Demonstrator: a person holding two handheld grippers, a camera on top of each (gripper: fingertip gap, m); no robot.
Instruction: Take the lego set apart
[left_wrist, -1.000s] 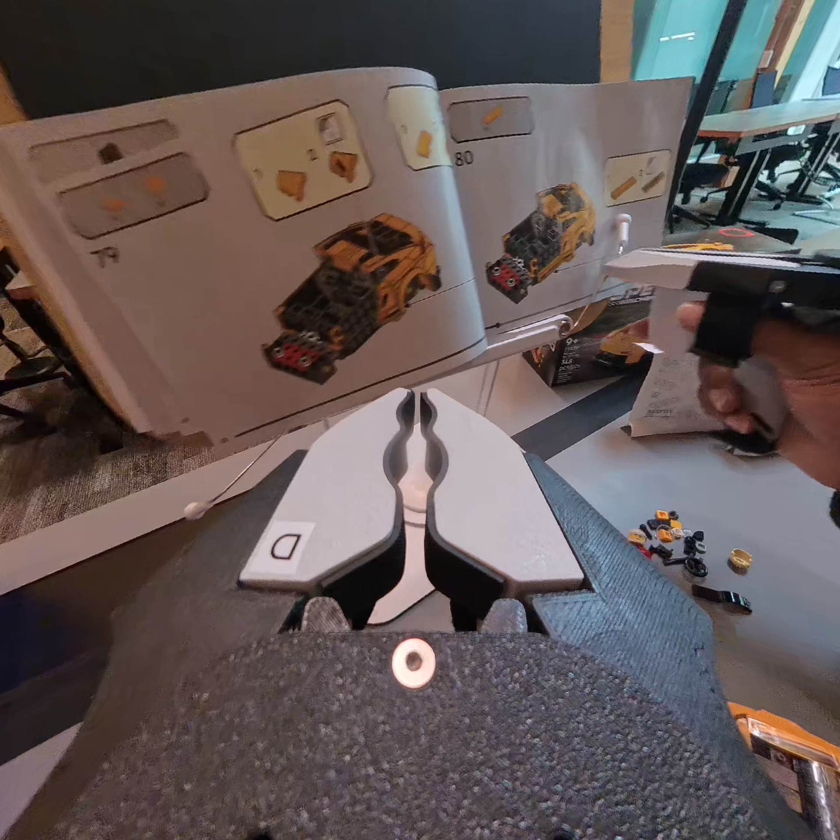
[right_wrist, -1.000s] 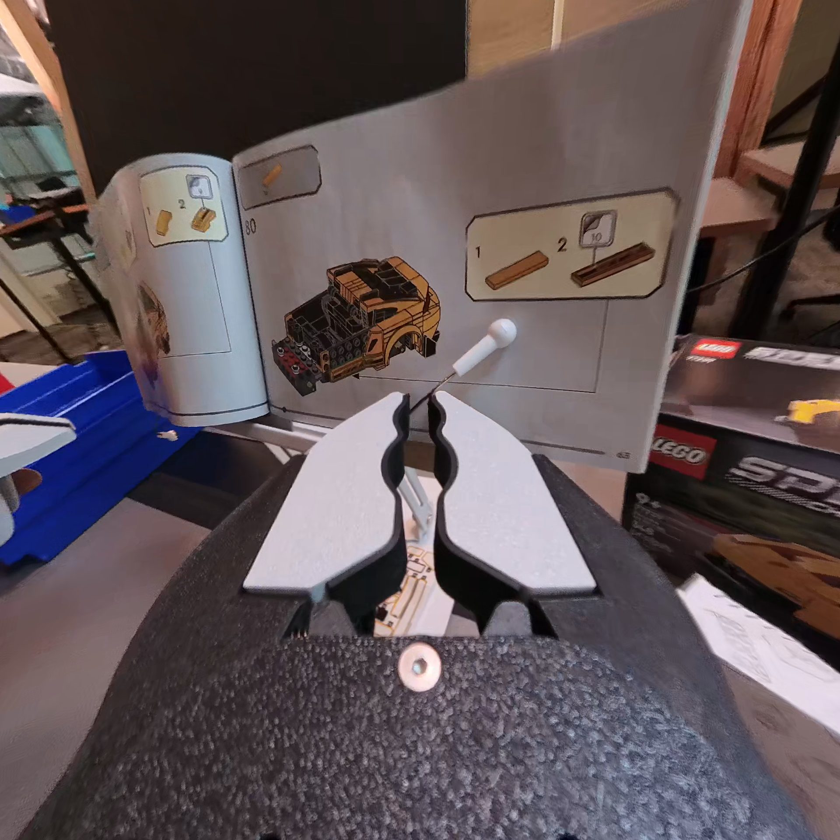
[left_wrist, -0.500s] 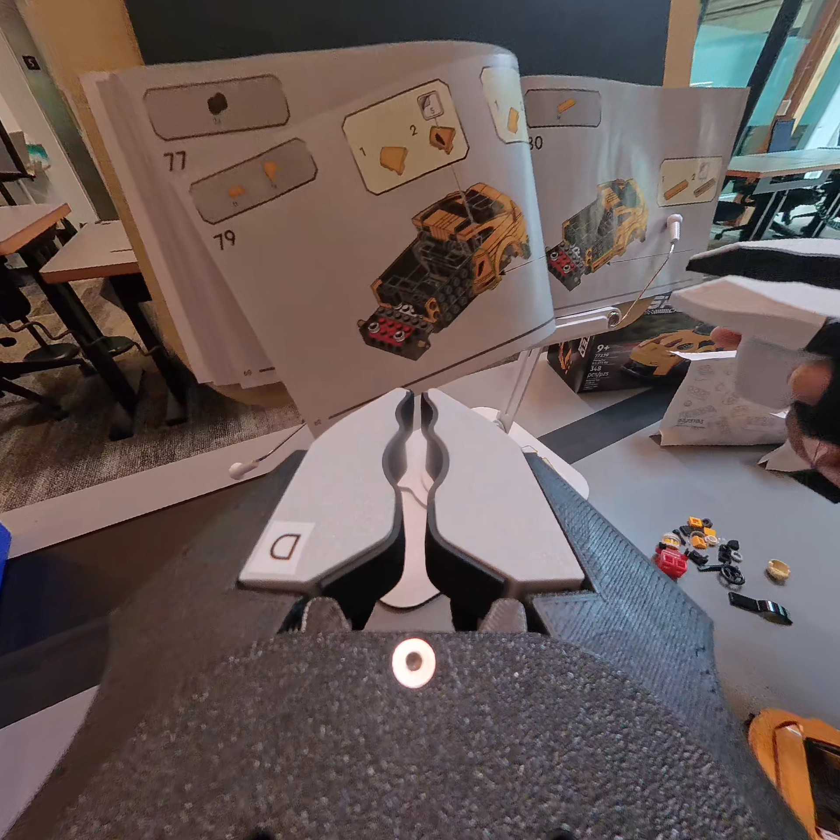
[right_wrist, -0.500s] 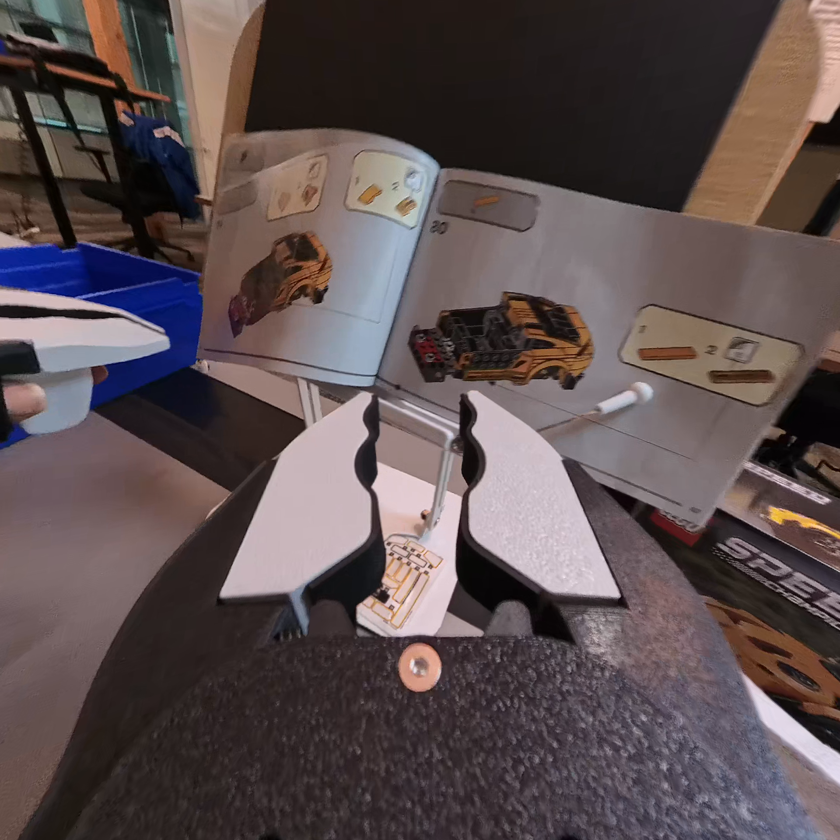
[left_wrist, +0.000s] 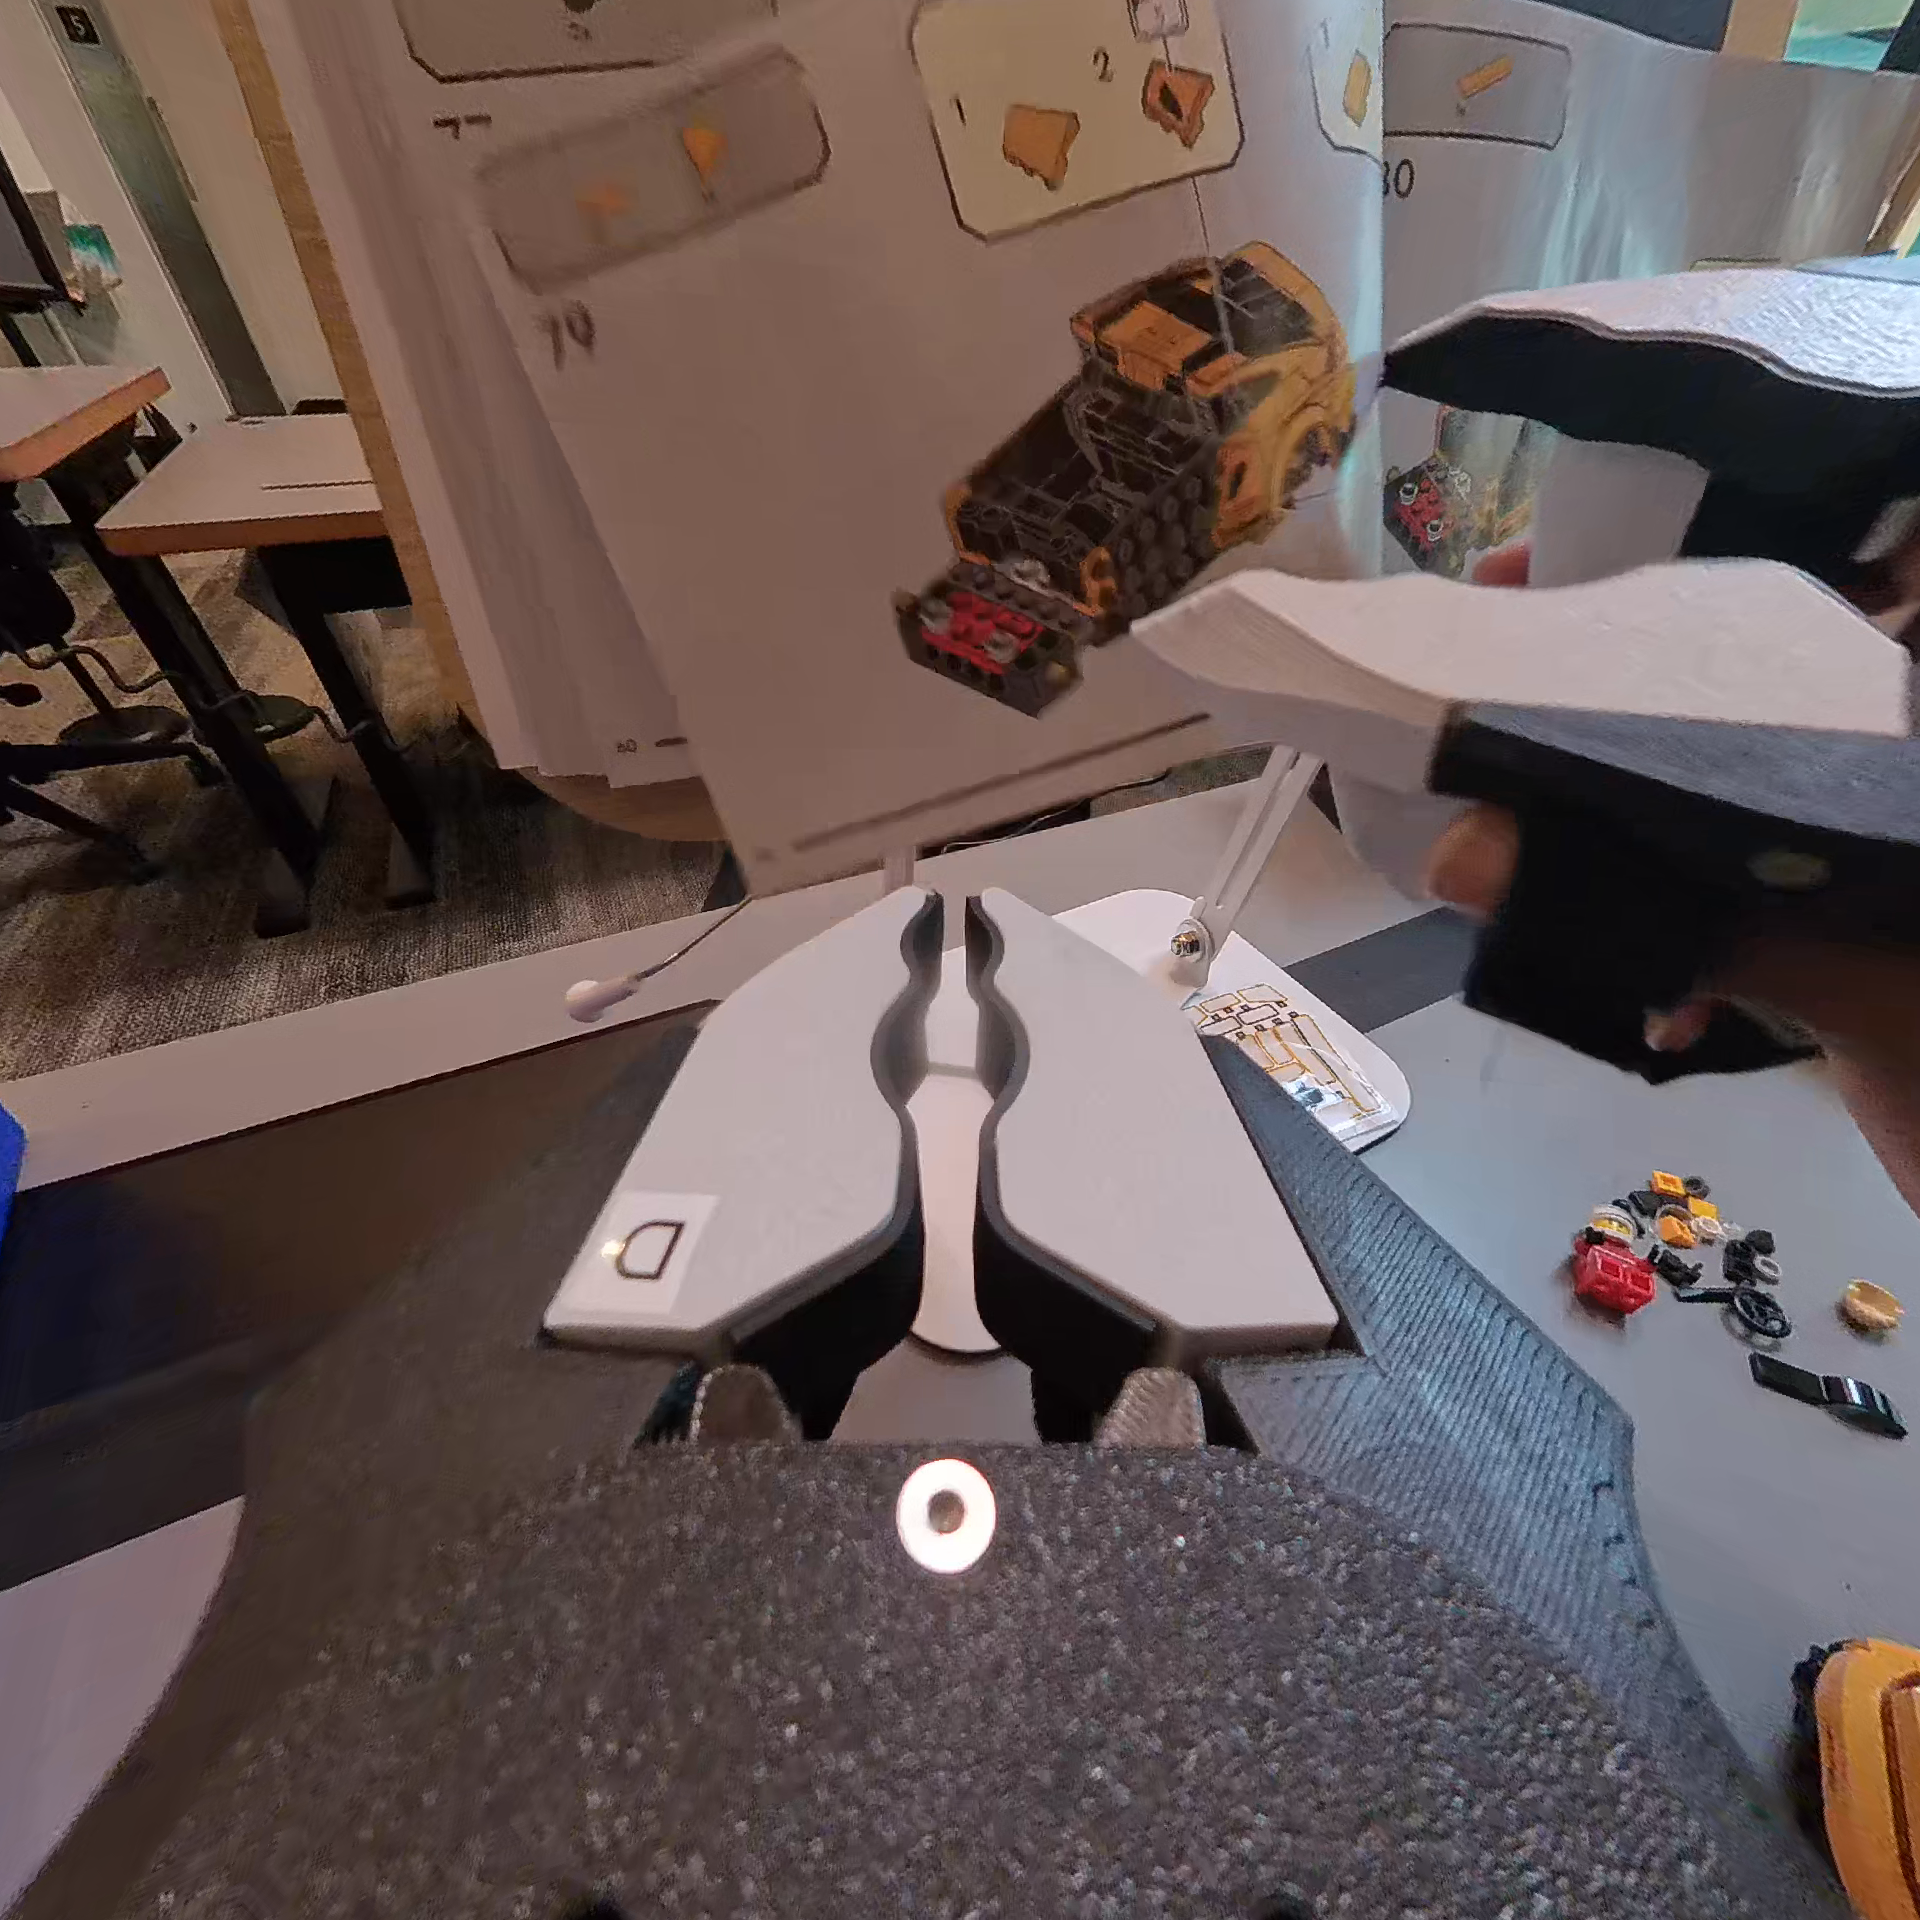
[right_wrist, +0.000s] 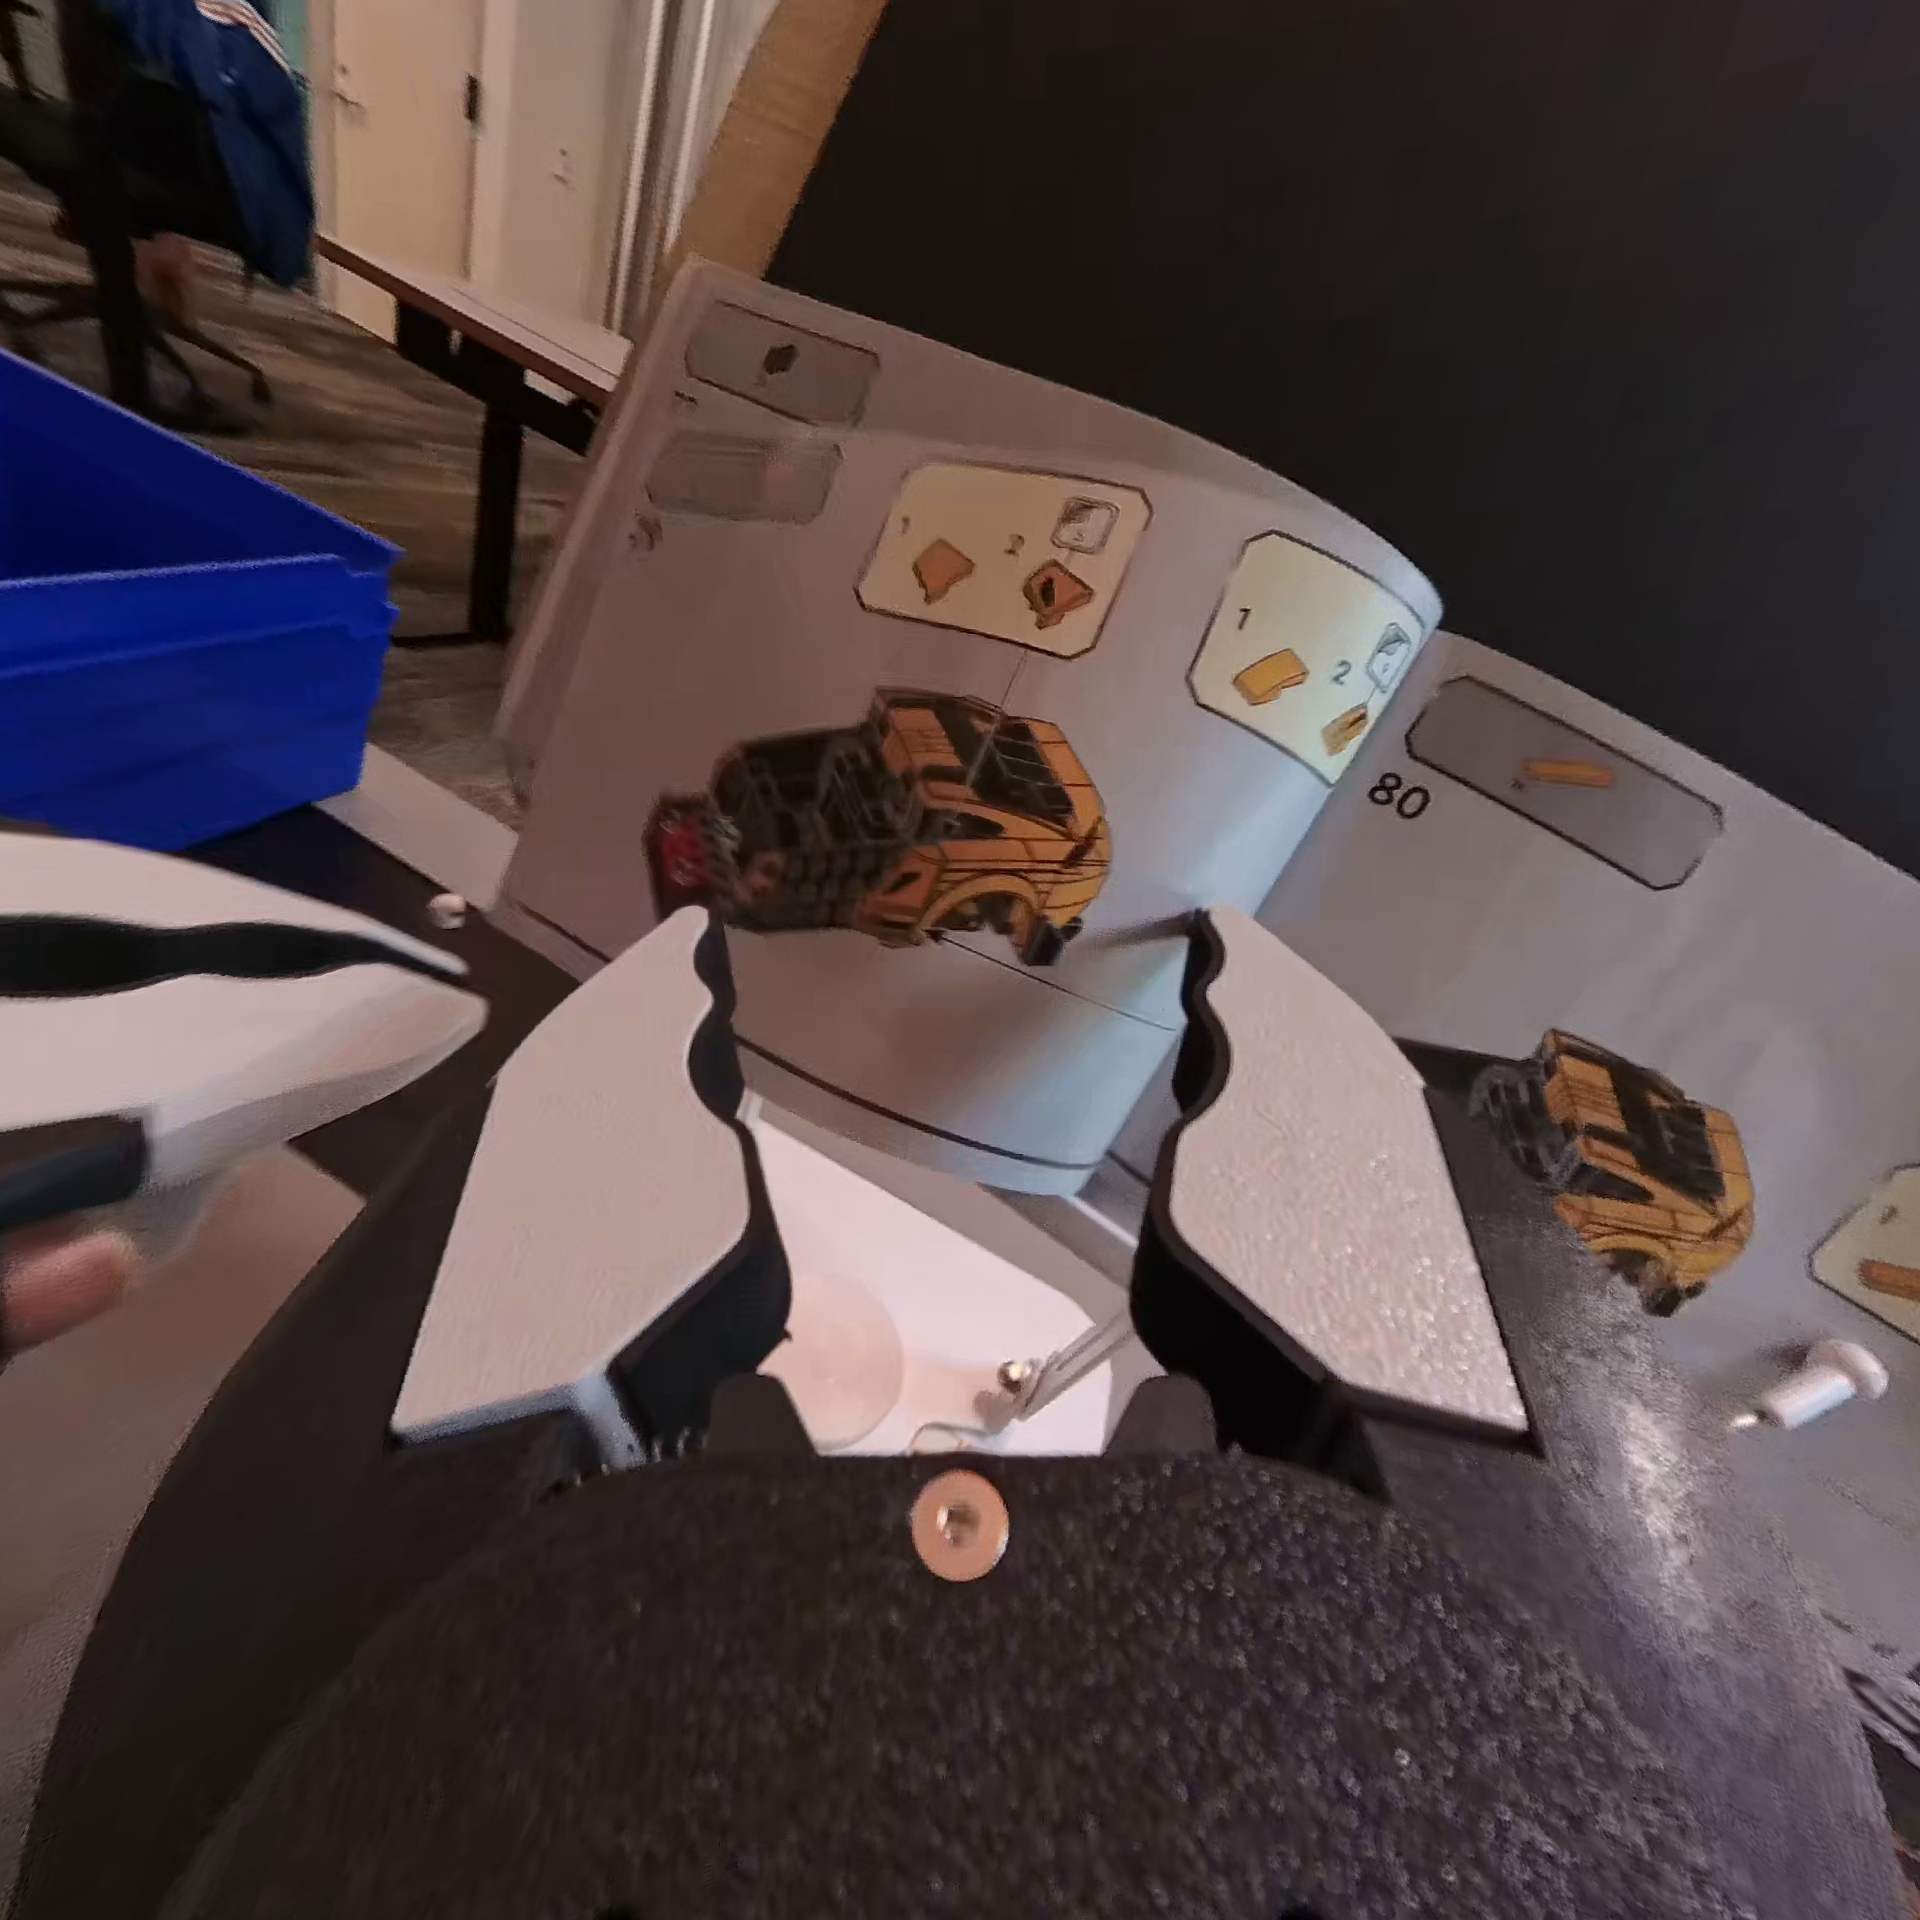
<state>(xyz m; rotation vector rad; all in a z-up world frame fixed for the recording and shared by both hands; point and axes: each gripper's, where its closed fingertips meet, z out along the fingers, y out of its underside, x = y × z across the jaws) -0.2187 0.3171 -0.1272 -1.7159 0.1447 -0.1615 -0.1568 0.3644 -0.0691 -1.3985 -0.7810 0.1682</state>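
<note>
Left wrist view: the left gripper (left_wrist: 953, 909) was held with its two grey fingers pressed nearly together, nothing between them, above the grey table (left_wrist: 1538, 1174). Directly ahead stood an open instruction booklet (left_wrist: 831, 436) on a white stand (left_wrist: 1242, 862), one page curling forward and printed with a yellow-and-black car. The right gripper (left_wrist: 1262, 509) entered from the right, a hand (left_wrist: 1849, 1029) around its black grip, its fingers spread one above the other with their tips at the curled page's edge; whether they touched the paper could not be told. A small heap of loose lego pieces (left_wrist: 1683, 1252), red, orange and black, lay on the table to the right, a black piece (left_wrist: 1825, 1392) apart below it. An orange-yellow part of the lego car (left_wrist: 1865, 1787) showed at the lower right corner, on the table. Right wrist view: the right gripper (right_wrist: 956, 935) had its fingers wide apart, framing the curled page of the instruction booklet (right_wrist: 935, 727); contact could not be told. The stand's white base (right_wrist: 935, 1226) lay beneath. The left gripper (right_wrist: 343, 997) reached in from the left, blurred. Blue bins (right_wrist: 177, 623) stood behind it. No lego pieces showed here.
</note>
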